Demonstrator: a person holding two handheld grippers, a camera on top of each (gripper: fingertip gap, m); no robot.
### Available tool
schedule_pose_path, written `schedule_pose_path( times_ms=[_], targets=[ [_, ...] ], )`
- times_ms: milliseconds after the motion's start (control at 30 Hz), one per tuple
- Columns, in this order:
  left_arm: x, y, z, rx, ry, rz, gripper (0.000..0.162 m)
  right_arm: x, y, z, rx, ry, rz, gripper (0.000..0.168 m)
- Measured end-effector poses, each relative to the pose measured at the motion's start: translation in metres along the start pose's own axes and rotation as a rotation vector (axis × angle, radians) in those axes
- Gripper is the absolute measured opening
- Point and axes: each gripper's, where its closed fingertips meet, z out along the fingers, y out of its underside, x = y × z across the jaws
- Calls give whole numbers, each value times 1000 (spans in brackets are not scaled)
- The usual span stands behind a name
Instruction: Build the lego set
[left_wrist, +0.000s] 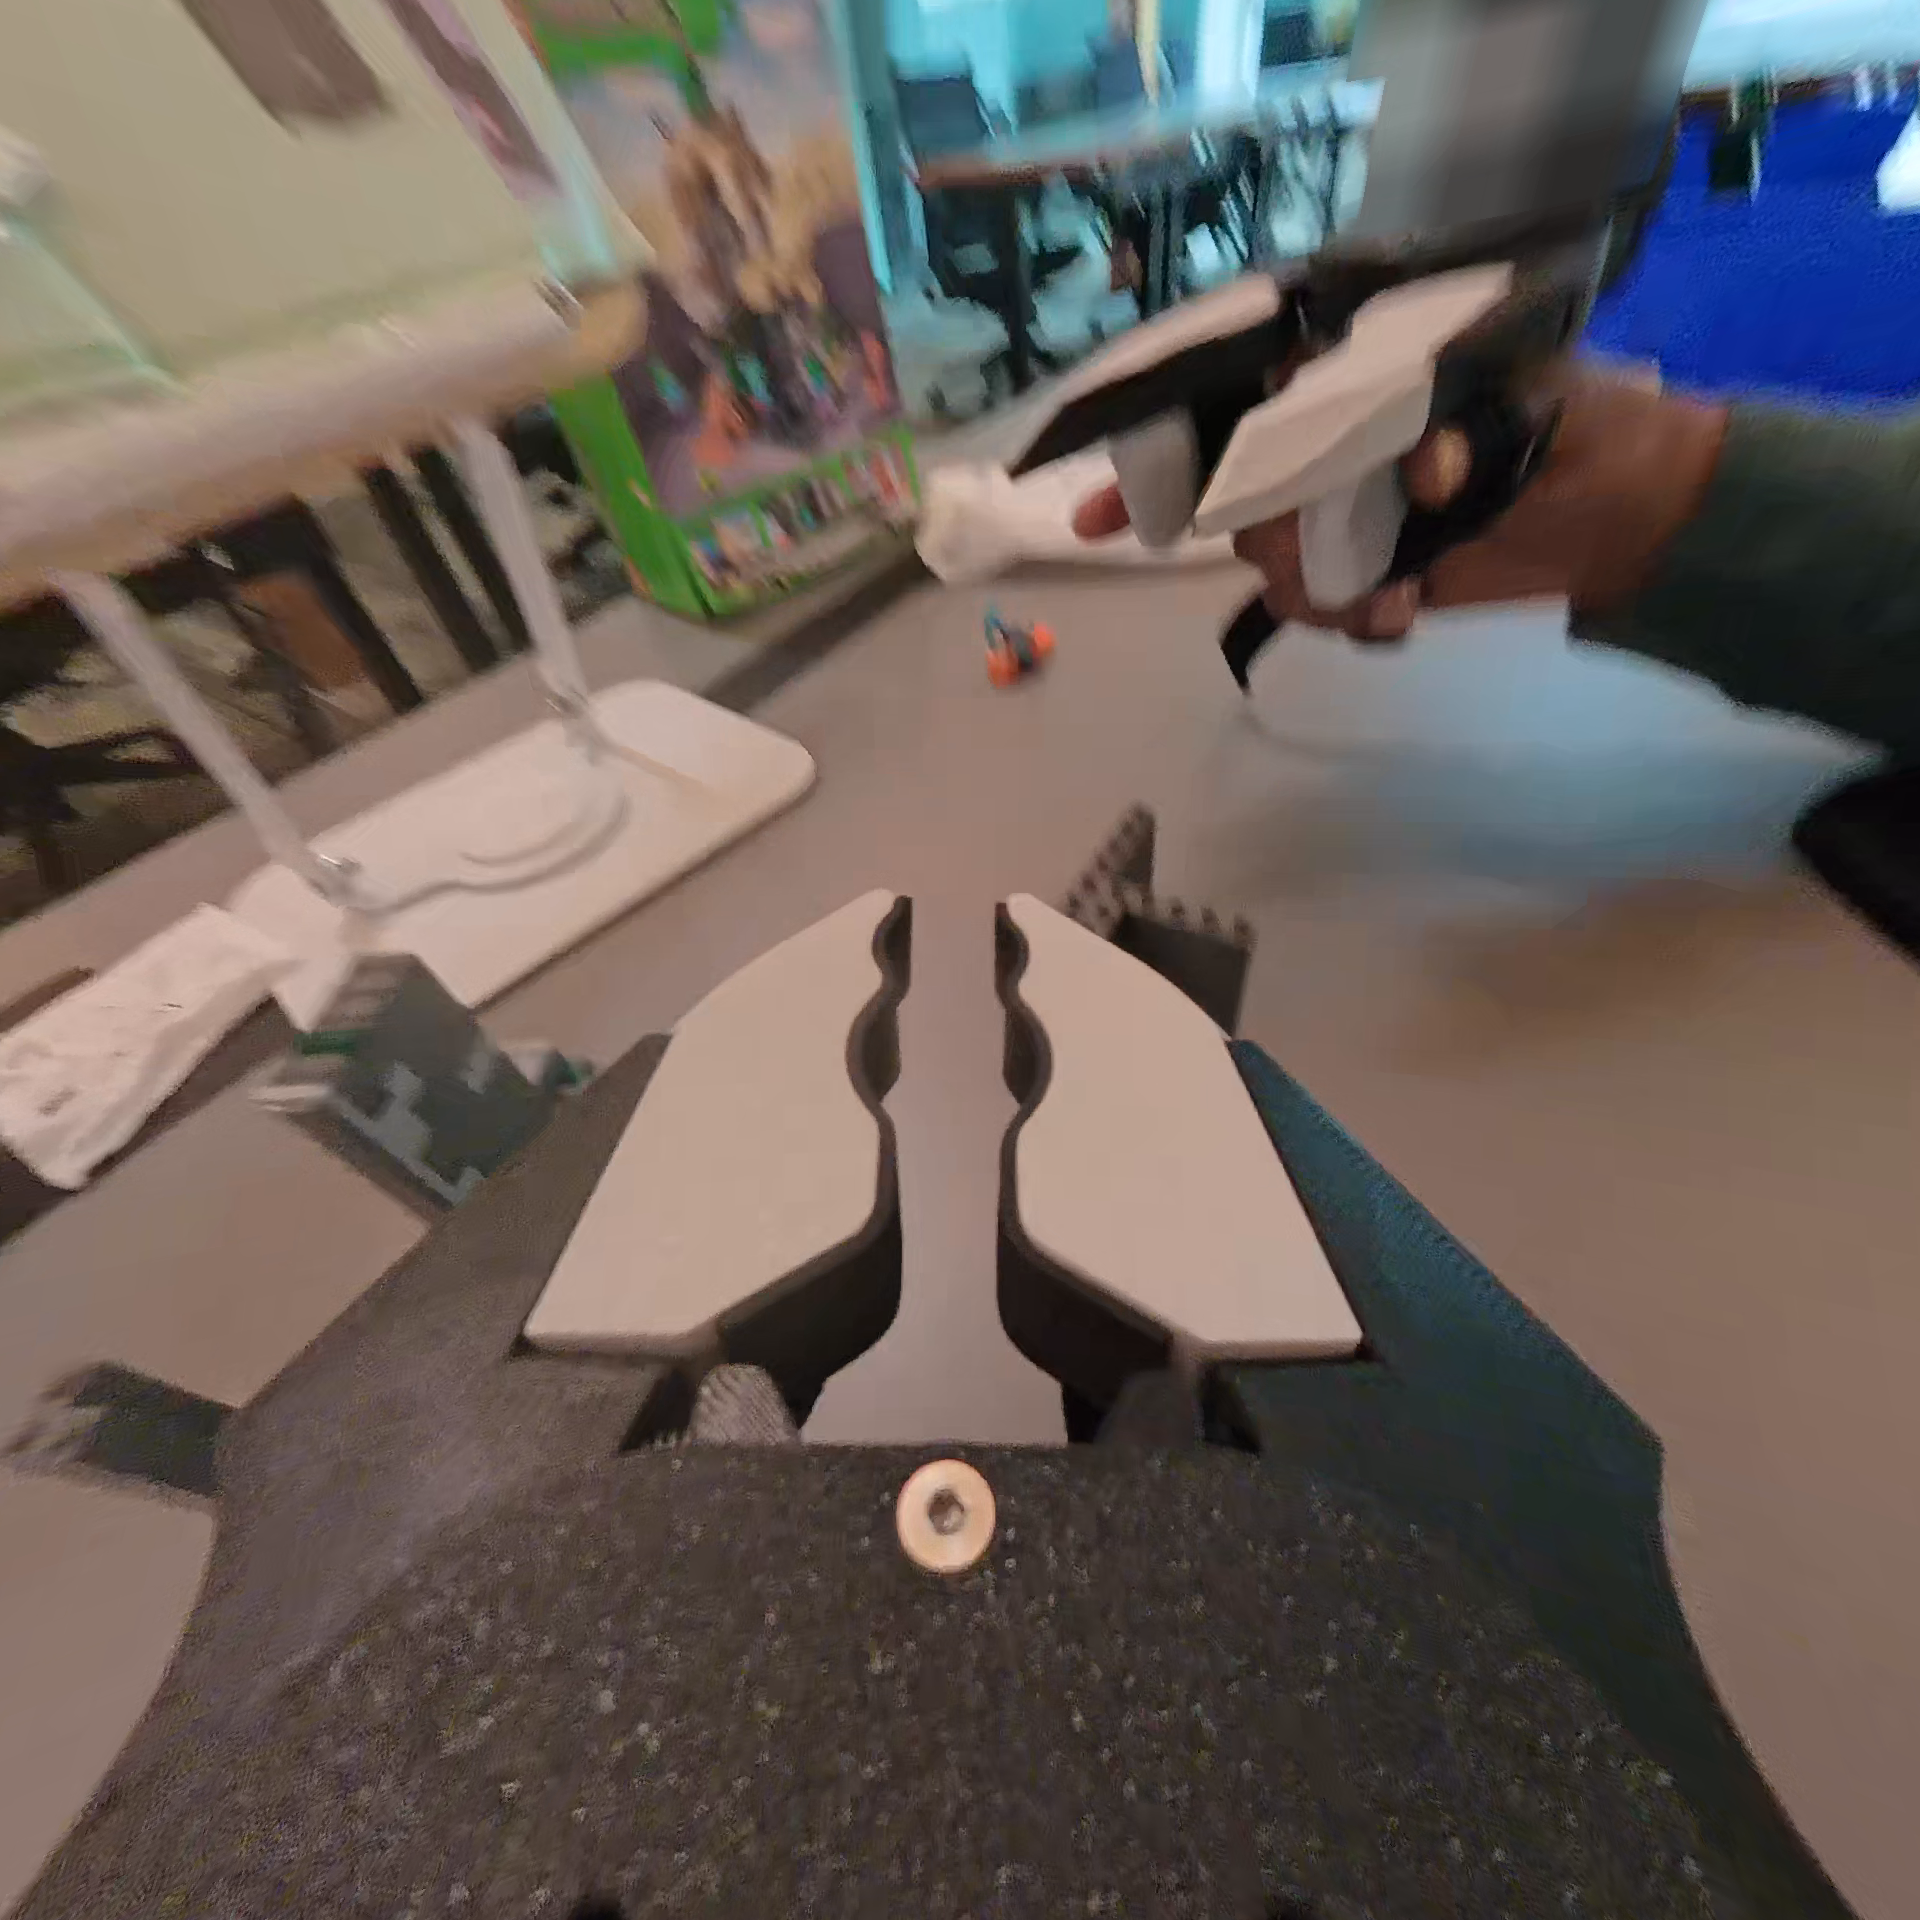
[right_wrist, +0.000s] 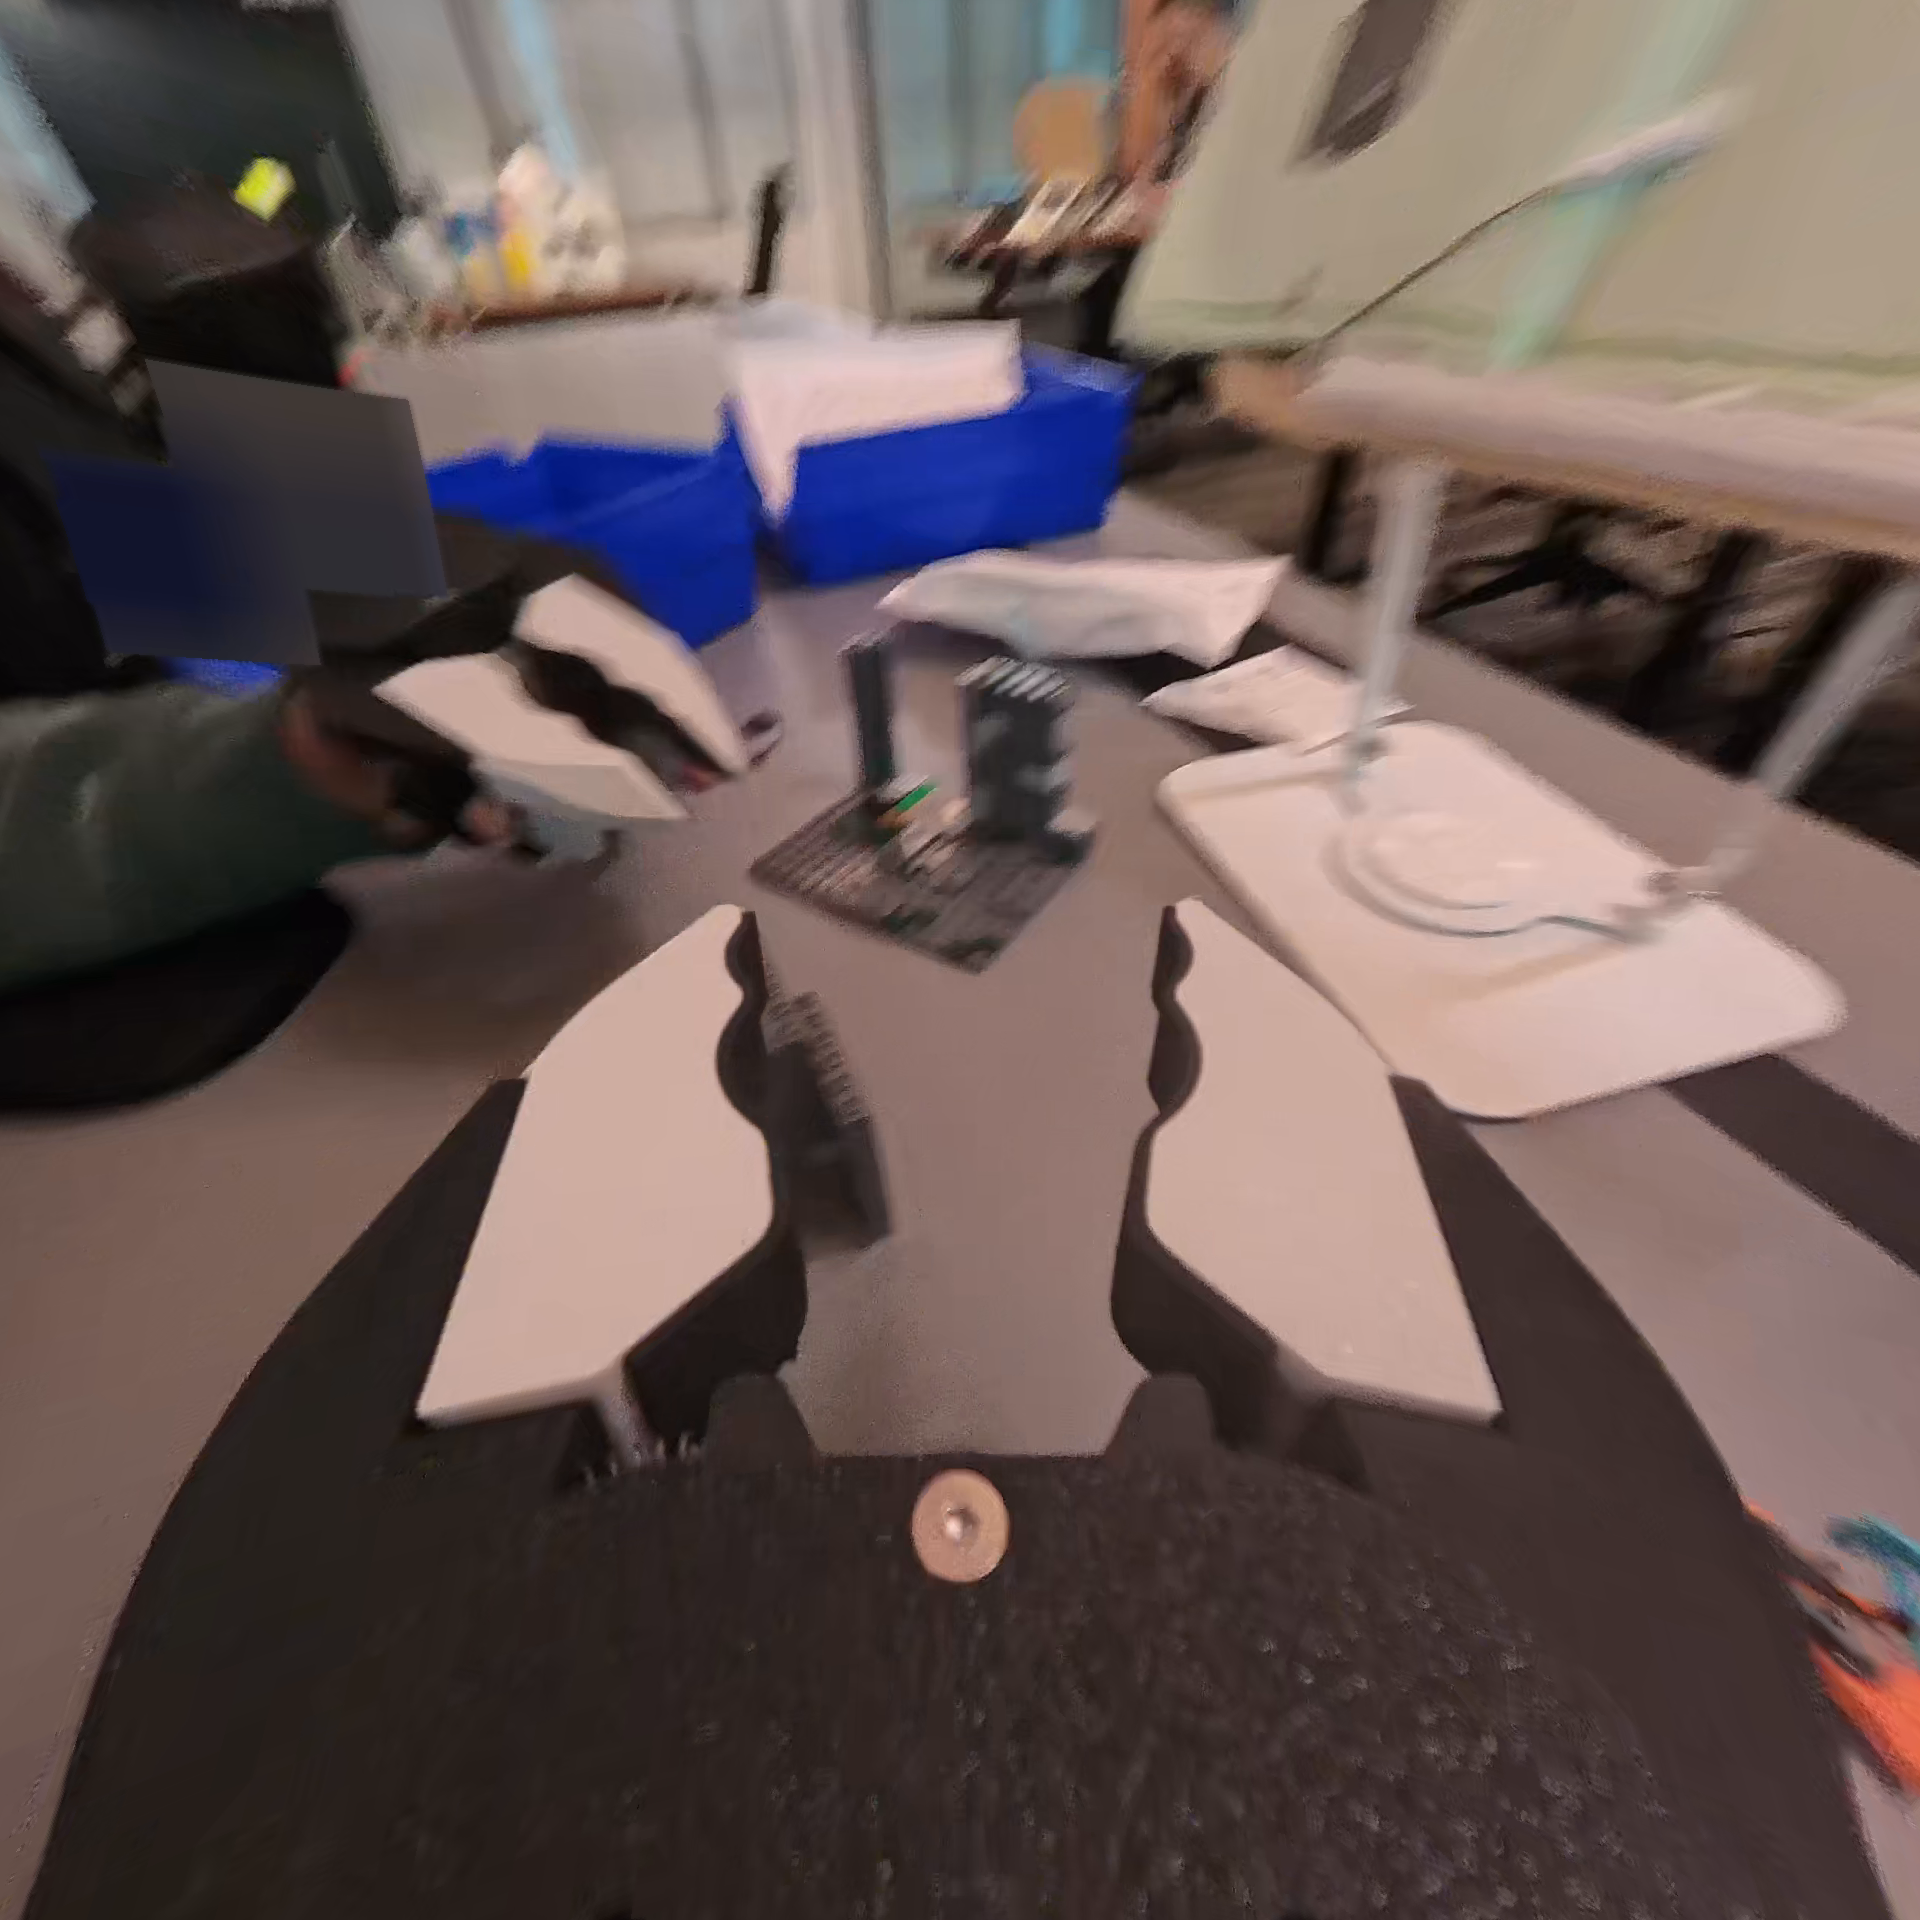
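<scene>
Beside white stand base (right_wrist: 1507, 935): dark lego build (right_wrist: 935, 831); left tool (left_wrist: 951, 914) narrowly parted, right tool (right_wrist: 961, 920) wide, both empty.

No writing can be read in either view. Print is carried on the green-edged box (left_wrist: 727, 312) standing far ahead-left of the left claw, and on the white bags (right_wrist: 1236, 686) ahead-right of the right claw, but all of it is smeared by blur.

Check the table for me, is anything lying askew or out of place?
One thing: a dark studded lego piece lies loose on the grey table, apart from the dark lego baseplate build. Both frames are blurred, so finer faults can't be judged.
</scene>
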Motion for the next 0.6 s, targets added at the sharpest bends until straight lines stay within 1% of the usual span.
schedule_pose_path(
  times_ms=[33,67,100,133,200,300,400,500,567,600],
  targets=[
    [-5,-15,-4,59,-38,-16,9,15,-11,-8,68,88,11,68],
    [-10,-30,-9,117,-83,-17,4,27,-22,-16,129,173,12,60],
    [-18,-45,-14,165,-143,-3,0,35,-34,-25,179,250,4,49],
    [-26,-57,-19,192,-205,8,0,41,-46,-33,222,319,-23,42],
    [-41,-81,-27,239,-299,-2,0,48,-65,-46,253,458,-92,24],
    [-70,-114,-40,300,-444,-54,0,52,-95,-51,256,575,-178,2],
    [-89,-144,-46,359,-513,-99,0,55,-129,-48,286,617,-195,0],
    [-102,-166,-46,398,-555,-112,0,63,-153,-39,284,647,-184,0],
    [-113,-168,-45,400,-598,-107,0,70,-158,-33,277,668,-169,0],
    [-119,-163,-45,398,-623,-111,0,75,-156,-31,274,688,-162,0]
  ],
)
